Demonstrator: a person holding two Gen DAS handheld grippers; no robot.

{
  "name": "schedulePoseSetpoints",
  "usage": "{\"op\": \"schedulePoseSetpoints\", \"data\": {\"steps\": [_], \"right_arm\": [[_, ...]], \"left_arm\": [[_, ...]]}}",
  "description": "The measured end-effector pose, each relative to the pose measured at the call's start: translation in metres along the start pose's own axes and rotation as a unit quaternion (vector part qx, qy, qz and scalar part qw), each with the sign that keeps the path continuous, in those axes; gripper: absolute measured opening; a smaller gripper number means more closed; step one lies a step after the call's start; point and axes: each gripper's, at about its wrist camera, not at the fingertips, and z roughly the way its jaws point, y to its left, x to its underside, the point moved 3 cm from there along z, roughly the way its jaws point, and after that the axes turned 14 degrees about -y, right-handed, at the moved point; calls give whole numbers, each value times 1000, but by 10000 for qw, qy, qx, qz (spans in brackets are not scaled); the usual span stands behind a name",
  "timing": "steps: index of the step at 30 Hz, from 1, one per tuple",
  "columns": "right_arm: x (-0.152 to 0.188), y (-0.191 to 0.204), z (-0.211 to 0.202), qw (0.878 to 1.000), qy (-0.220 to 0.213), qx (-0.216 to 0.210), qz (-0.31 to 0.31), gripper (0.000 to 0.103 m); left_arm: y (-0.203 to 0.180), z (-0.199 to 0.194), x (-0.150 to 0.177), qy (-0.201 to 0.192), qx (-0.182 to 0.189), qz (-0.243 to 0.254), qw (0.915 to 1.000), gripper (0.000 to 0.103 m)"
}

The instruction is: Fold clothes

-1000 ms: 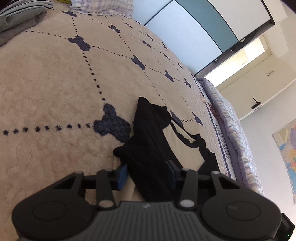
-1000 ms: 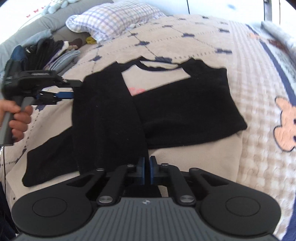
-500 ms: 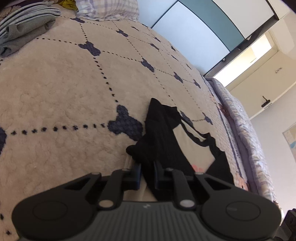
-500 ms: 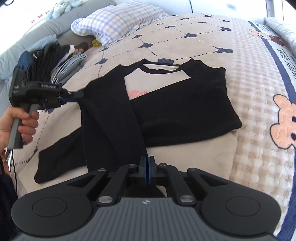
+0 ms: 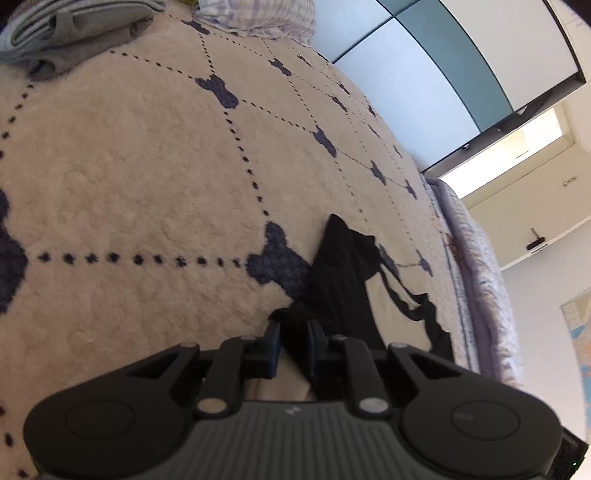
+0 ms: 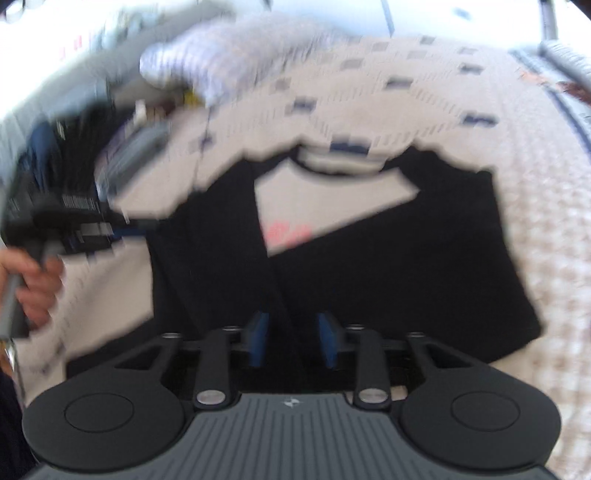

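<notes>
A black and cream long-sleeved top (image 6: 388, 258) lies on the bed with a black sleeve folded across its front. In the left wrist view my left gripper (image 5: 293, 341) has its blue pads closed on a bunch of the top's black cloth (image 5: 332, 291) near the shoulder. In the blurred right wrist view my right gripper (image 6: 293, 338) is open, its blue pads apart over the lower black edge. The left gripper (image 6: 122, 229) also shows there at the left, held by a hand.
The bed cover (image 5: 129, 192) is beige with dark bear shapes and dotted lines. A stack of folded clothes (image 5: 74, 29) and a checked pillow (image 5: 258, 14) lie at the head of the bed. A grey bolster (image 5: 476, 266) runs along the far edge.
My right gripper has opened and let go of the black cloth it was pinching, and it is moving fast. My left gripper closed on the sleeve cloth a second ago and still holds it.
</notes>
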Motion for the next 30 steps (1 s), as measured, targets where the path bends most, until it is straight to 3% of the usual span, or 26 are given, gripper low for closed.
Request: {"op": "schedulePoseSetpoints", "data": {"steps": [5,7,10,14,17,20,21,22,23,28,30], "right_arm": [[-7,12,-4,9995,-22,58,-305,4],[-18,13,2,9990,-227,95,-360,10],[-40,13,24,9984,-539,2,-190,46],[-80,22,90,9962,-664,-534,161,47],[-106,40,144,9953,-519,-773,252,47],[-114,57,180,9982,-211,-552,-138,46],[-116,62,191,9985,-104,-440,-310,45],[-115,65,196,9983,-47,-422,-411,30],[-113,69,201,9979,7,-409,-508,6],[-121,66,172,9970,-695,89,-331,5],[-118,64,173,9954,-773,425,-383,5]], "left_arm": [[-1,-3,2,7,-239,299,9993,15],[-2,-2,2,20,-274,362,9990,15],[-2,0,4,25,-317,446,9985,15],[-3,-1,6,21,-343,503,9981,15],[-5,-2,9,-8,-386,609,9974,15],[-6,-3,10,-4,-418,678,9968,15],[-5,-3,10,7,-419,675,9968,15],[-5,-3,10,23,-425,667,9969,15],[-5,-3,10,37,-441,671,9968,15],[-11,-5,14,47,-576,933,9940,15],[-14,-6,15,27,-614,1040,9927,15]]}}
